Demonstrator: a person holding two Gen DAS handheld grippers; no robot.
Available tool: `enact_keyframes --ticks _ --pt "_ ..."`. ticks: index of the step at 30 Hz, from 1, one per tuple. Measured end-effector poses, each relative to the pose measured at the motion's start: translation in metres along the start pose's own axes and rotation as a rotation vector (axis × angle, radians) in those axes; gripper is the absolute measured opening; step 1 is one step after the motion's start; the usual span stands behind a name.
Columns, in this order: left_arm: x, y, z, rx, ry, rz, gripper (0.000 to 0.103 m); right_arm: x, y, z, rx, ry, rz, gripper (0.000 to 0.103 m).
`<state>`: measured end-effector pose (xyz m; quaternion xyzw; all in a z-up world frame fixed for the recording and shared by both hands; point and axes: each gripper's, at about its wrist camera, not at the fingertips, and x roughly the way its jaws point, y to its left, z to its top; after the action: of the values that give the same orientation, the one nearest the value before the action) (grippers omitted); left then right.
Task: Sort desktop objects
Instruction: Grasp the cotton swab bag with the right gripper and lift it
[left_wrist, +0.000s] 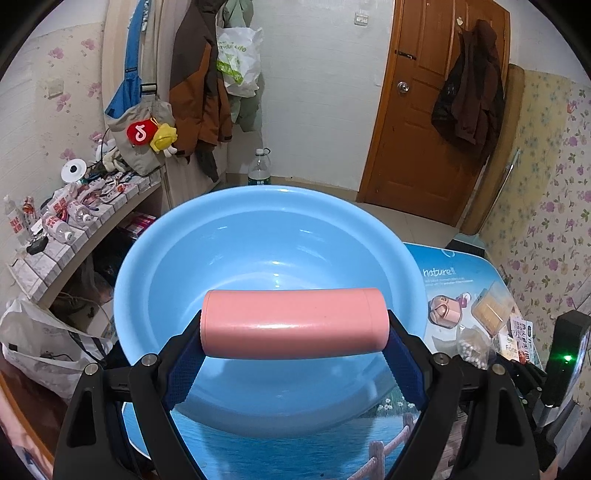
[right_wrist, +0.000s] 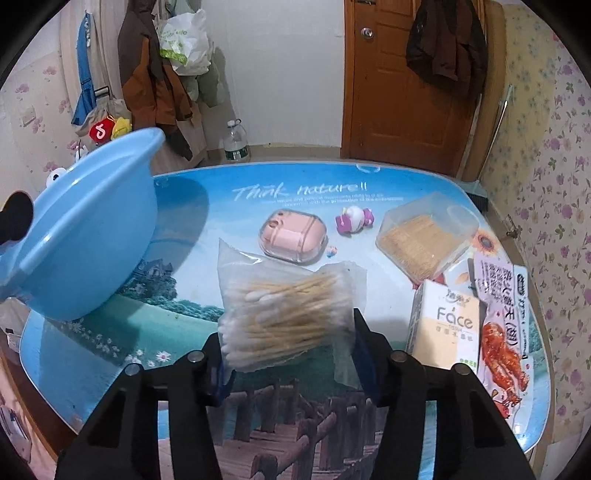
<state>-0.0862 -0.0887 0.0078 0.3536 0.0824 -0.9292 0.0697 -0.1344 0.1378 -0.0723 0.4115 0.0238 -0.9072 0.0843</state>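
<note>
My left gripper (left_wrist: 295, 332) is shut on a pink cylinder (left_wrist: 291, 321), gripping it by its two ends so that it lies crosswise. It hangs over the inside of a light blue basin (left_wrist: 266, 192), which is otherwise bare. In the right wrist view my right gripper (right_wrist: 288, 347) has a clear bag of cotton swabs (right_wrist: 284, 310) between its fingers, and both pads touch the sides of the bag. The bag rests low over the picture-printed table (right_wrist: 184, 314). The blue basin (right_wrist: 92, 229) stands at the table's left end.
Beyond the bag lie a pink case (right_wrist: 291, 236), a small purple-and-white toy (right_wrist: 354, 218) and a clear box of toothpicks (right_wrist: 424, 240). A "Face" tissue pack (right_wrist: 447, 325) and a snack packet (right_wrist: 502, 332) sit at the right edge. Cluttered shelves stand left of the table.
</note>
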Motion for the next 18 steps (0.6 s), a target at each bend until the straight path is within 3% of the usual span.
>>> enact_keyframes --ticks 18 --pt "-0.049 0.034 0.004 -0.032 -0.081 0.019 0.087 -0.056 0.042 0.027 -0.050 -0.148 0.022 0.050"
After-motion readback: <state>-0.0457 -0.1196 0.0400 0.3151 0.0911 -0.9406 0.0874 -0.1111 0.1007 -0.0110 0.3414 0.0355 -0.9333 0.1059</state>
